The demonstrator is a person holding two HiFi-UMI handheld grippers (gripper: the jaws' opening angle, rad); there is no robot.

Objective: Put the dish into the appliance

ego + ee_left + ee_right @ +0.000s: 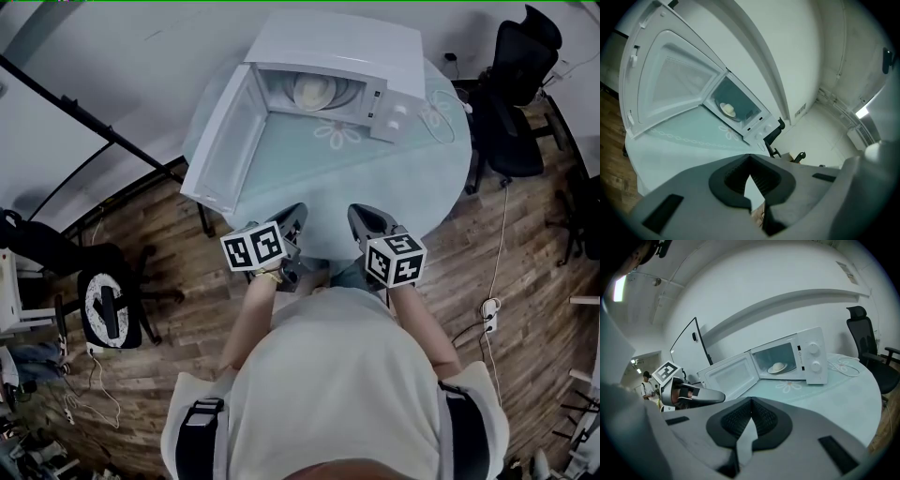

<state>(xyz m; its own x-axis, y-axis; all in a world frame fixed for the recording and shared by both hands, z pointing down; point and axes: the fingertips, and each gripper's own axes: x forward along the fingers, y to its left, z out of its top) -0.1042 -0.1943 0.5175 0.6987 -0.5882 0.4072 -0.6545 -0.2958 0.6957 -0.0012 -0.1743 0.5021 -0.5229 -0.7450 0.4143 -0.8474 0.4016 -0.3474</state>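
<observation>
Inside microwave [339,42] w/ door [225,142] open sits dish [314,91], chair [511,112] nearby

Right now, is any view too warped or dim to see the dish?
No. Head view: fisheye bends the floor, dish lit inside the microwave; left gripper view: dark corners, dish small but clear; right gripper view: curved walls, dish sharp.

tbl [375,178]: round, pale teal, flower print | on it: white microwave [347,42] at back, door open | thin cord [439,117] looped just rt of it
</observation>
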